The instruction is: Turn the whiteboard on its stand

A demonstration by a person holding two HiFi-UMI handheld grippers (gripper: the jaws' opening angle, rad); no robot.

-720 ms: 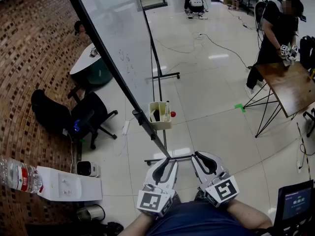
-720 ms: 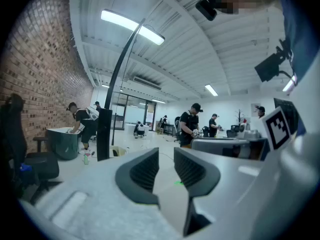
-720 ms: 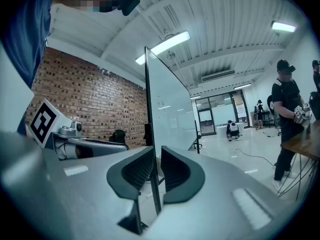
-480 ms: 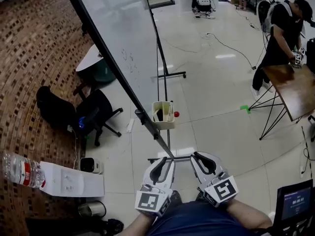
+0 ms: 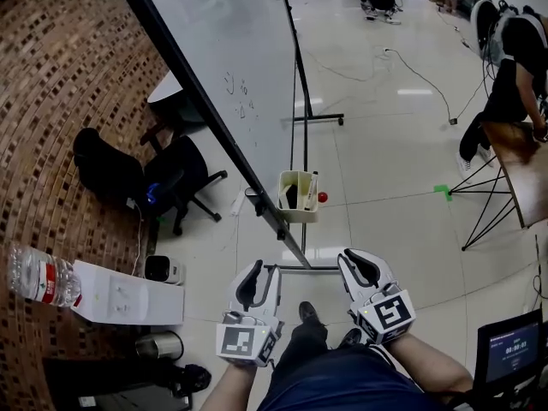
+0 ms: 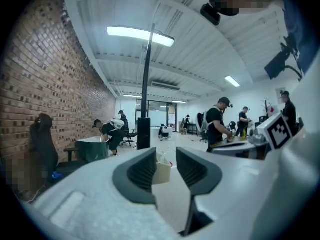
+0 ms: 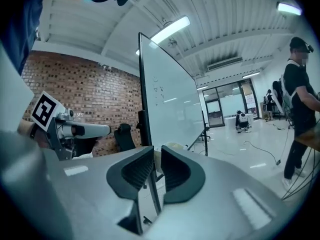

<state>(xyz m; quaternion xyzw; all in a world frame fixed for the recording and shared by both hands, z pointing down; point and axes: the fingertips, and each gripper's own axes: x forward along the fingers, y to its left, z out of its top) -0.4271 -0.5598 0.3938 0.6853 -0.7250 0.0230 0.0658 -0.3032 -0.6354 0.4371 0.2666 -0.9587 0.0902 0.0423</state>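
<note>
imo with left gripper [image 5: 259, 274] barely cracked, right gripper [image 5: 360, 262] closed, both empty, nudge the whiteboard [image 5: 240, 58] edge at 12 o'clock gently.

Ahead of us the whiteboard [image 5: 231, 67] runs away as a long slanted wall and splits the room. Left of it the way is crowded: chairs [image 5: 184, 182] by the brick wall [image 5: 43, 101], a white box [image 5: 124, 298] with a bottle [image 5: 38, 276] at its left end, and a pot [image 5: 158, 347] nearer us. A bin [image 5: 297, 197] juts from the board's near end on the right side. The stand's foot [image 5: 317, 269] lies across the floor just ahead of the left gripper [image 5: 264, 271] and right gripper [image 5: 358, 259]. Right of the board the floor is open, save a cable [image 5: 419, 71], as far as the table [image 5: 522, 174] and a person [image 5: 514, 67].
</note>
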